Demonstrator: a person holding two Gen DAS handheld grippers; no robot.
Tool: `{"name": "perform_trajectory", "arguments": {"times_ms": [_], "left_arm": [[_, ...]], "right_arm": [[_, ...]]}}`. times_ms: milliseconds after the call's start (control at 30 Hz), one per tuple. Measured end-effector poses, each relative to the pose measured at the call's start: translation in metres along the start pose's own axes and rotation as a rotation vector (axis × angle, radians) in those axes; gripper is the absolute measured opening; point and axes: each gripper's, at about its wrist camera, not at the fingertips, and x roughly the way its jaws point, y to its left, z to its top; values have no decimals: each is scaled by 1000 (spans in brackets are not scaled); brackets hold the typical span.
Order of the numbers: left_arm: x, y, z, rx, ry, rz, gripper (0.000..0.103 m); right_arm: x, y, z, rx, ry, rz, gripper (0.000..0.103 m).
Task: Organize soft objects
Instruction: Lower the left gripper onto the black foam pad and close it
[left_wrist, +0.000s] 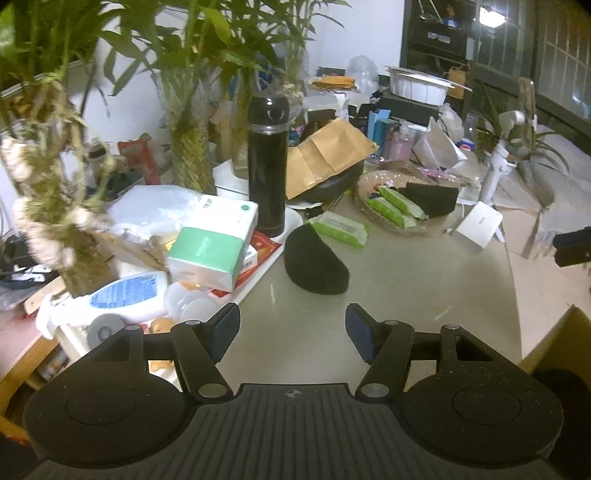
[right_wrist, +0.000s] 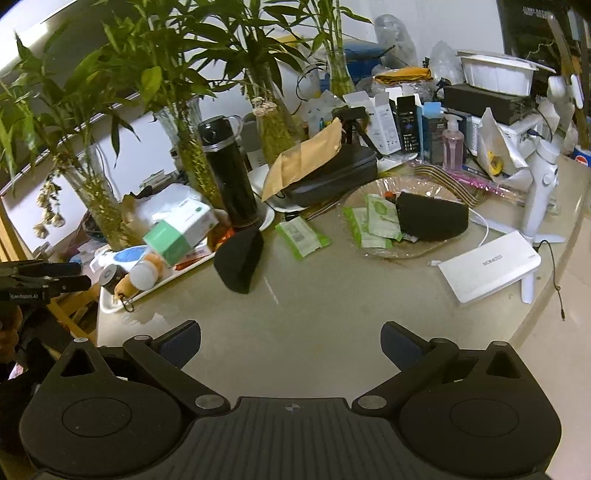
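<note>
my left gripper (left_wrist: 291, 334) hangs over bare table (left_wrist: 406, 280), jaws standing apart with nothing between the pads; seen from my right wrist it pokes in at nine o'clock (right_wrist: 70, 277). going left to right in the left view: a spray bottle (left_wrist: 122, 295) lies on its side at nine o'clock on a white tray (left_wrist: 258, 273), with a green and white tissue pack (left_wrist: 210, 243) tilted on the clutter just past it. behind that stands a tall black flask (left_wrist: 267, 166), upright, at about eleven o'clock. the soft black pad (left_wrist: 314, 262) lies on the table straight ahead at twelve o'clock, apart from my fingers, its far tip near the tray's edge. just beyond it, touching or nearly so, lies a green wipes packet (left_wrist: 341, 227). at one o'clock a clear glass dish (left_wrist: 369, 212) holds more green packets (left_wrist: 395, 203) and a second black pad (left_wrist: 430, 197) lying against them. a white box (left_wrist: 478, 225) sits at two o'clock. my right gripper (right_wrist: 290, 343) is spread wide as well, holding nothing, above empty tabletop, with the black pad at eleven o'clock and the dish at one o'clock from it.
</note>
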Motion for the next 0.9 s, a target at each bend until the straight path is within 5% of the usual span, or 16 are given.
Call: {"name": "perform_trajectory", "arguments": {"times_ms": [467, 733, 900], "left_arm": [[74, -1, 4, 39, 10, -71, 63], [117, -4, 16, -11, -45, -58, 84], [145, -10, 21, -11, -46, -36, 87]], "right_arm": [[63, -33, -7, 62, 8, -3, 103], [91, -43, -14, 101, -14, -29, 103], [104, -48, -19, 108, -10, -36, 103]]}}
